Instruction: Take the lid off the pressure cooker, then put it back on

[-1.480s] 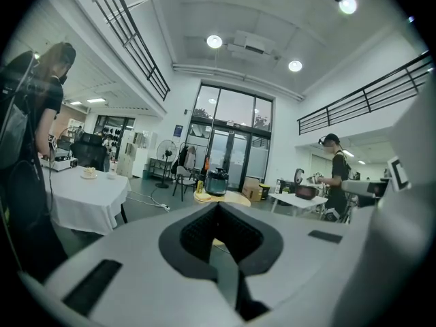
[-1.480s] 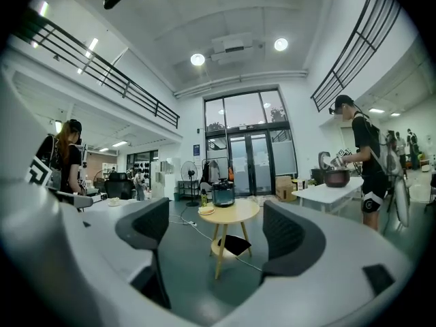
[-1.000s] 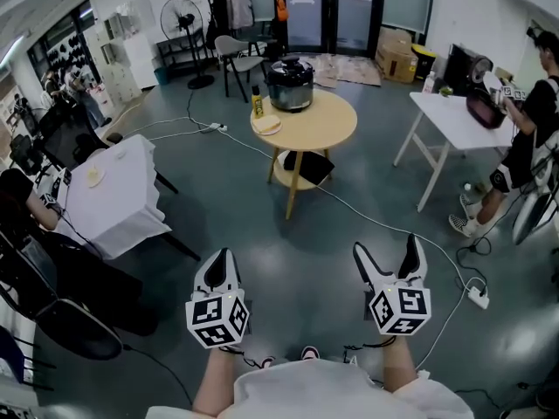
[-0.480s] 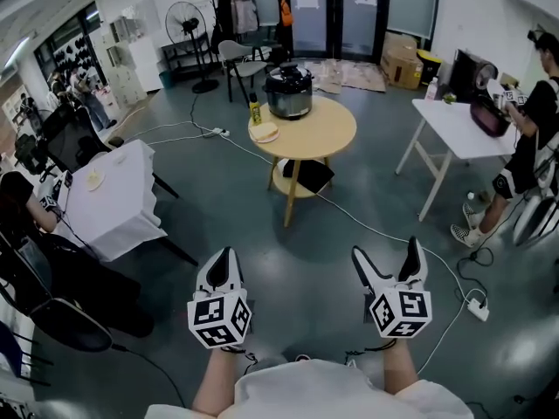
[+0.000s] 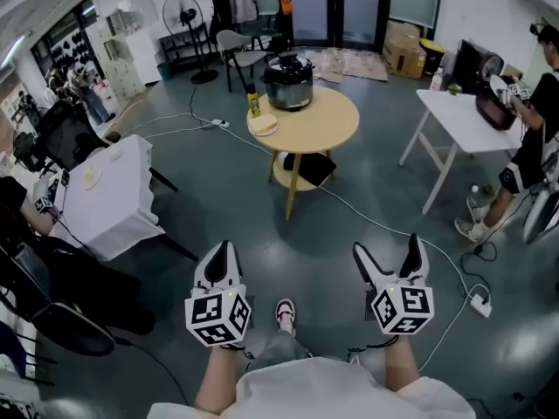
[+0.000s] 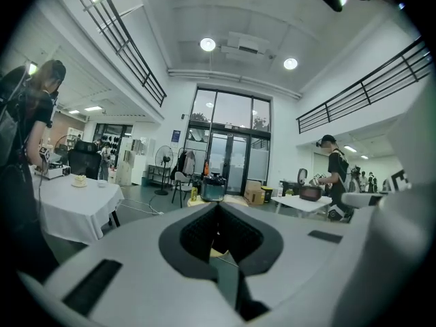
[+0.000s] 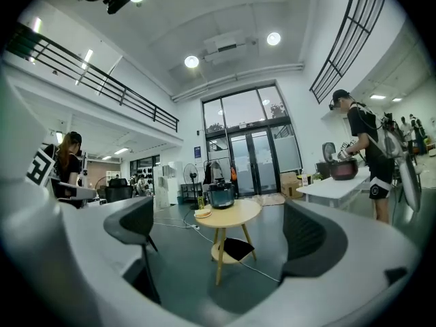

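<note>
The pressure cooker (image 5: 289, 81) stands on the round tabletop (image 5: 327, 125), well ahead of both tools, with its lid (image 5: 289, 61) on. The left tool (image 5: 222, 251) has its jaws together and empty. The right tool (image 5: 387, 247) gapes wide with nothing between. The lid is probably heavy, rigid and twist-locked. It is best gripped by its top handle, which is too small here to make out.

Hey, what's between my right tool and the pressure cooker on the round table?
From right tool to pressure cooker: bare grey floor, a white cable across it, then the round table's top. The head view shows it.
</note>
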The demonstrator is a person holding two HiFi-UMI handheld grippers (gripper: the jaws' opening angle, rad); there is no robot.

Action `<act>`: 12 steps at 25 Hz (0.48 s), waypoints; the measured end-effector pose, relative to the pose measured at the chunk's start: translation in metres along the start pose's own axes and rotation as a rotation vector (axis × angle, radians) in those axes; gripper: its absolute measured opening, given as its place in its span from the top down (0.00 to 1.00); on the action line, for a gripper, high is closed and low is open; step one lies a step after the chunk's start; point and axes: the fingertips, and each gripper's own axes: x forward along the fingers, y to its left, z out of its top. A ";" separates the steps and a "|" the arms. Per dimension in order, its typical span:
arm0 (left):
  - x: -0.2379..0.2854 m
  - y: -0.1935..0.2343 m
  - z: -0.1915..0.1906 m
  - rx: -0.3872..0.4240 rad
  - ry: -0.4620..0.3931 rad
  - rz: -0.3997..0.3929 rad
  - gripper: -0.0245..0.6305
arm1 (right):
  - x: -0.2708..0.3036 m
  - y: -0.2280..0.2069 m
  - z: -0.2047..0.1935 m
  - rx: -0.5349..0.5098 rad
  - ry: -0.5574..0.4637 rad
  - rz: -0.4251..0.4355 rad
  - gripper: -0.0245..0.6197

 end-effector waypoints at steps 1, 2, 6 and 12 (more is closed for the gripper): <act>0.007 0.001 0.002 -0.004 -0.006 -0.002 0.97 | 0.007 -0.001 -0.001 -0.001 0.003 -0.001 0.05; 0.016 0.003 0.004 -0.008 -0.011 -0.003 0.97 | 0.014 -0.001 -0.002 -0.001 0.005 -0.001 0.05; 0.057 0.012 0.006 -0.021 -0.012 -0.007 0.97 | 0.047 -0.005 0.001 -0.011 0.006 -0.007 0.05; 0.126 0.024 0.012 -0.032 0.003 -0.026 0.97 | 0.100 -0.021 0.008 -0.010 0.017 -0.050 0.05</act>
